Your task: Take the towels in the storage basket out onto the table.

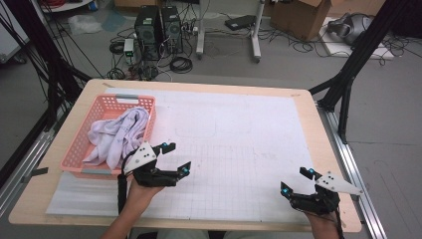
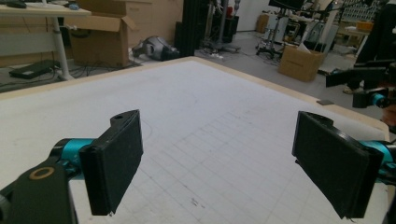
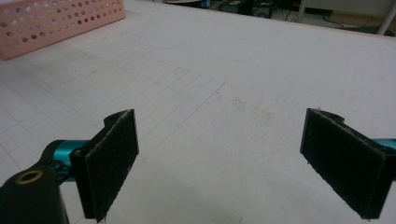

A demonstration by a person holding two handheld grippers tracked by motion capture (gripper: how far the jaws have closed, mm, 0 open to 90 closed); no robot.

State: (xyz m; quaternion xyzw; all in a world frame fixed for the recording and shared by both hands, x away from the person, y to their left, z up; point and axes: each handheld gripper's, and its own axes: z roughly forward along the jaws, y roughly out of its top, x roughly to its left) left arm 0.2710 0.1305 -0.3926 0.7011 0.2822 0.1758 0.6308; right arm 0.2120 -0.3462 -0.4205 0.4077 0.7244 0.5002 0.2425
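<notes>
A pink perforated basket (image 1: pixel 79 144) sits at the table's left side, with crumpled white cloth (image 1: pixel 119 133) piled inside it. My left gripper (image 1: pixel 178 158) hovers just right of the basket's near corner, open and holding nothing. Its jaws stand wide apart over the gridded mat (image 2: pixel 210 140) in the left gripper view (image 2: pixel 217 168). Near the front right corner my right gripper (image 1: pixel 297 180) is open too, with nothing between its pads (image 3: pixel 109 163). The basket's wall (image 3: pixel 56 23) shows at the top left of the right gripper view.
A white gridded mat (image 1: pixel 234 144) covers most of the wooden table (image 1: pixel 308 109). Black frame posts stand at both sides. On the floor beyond the far edge are computer towers (image 1: pixel 158 27), cables and cardboard boxes (image 1: pixel 303 17).
</notes>
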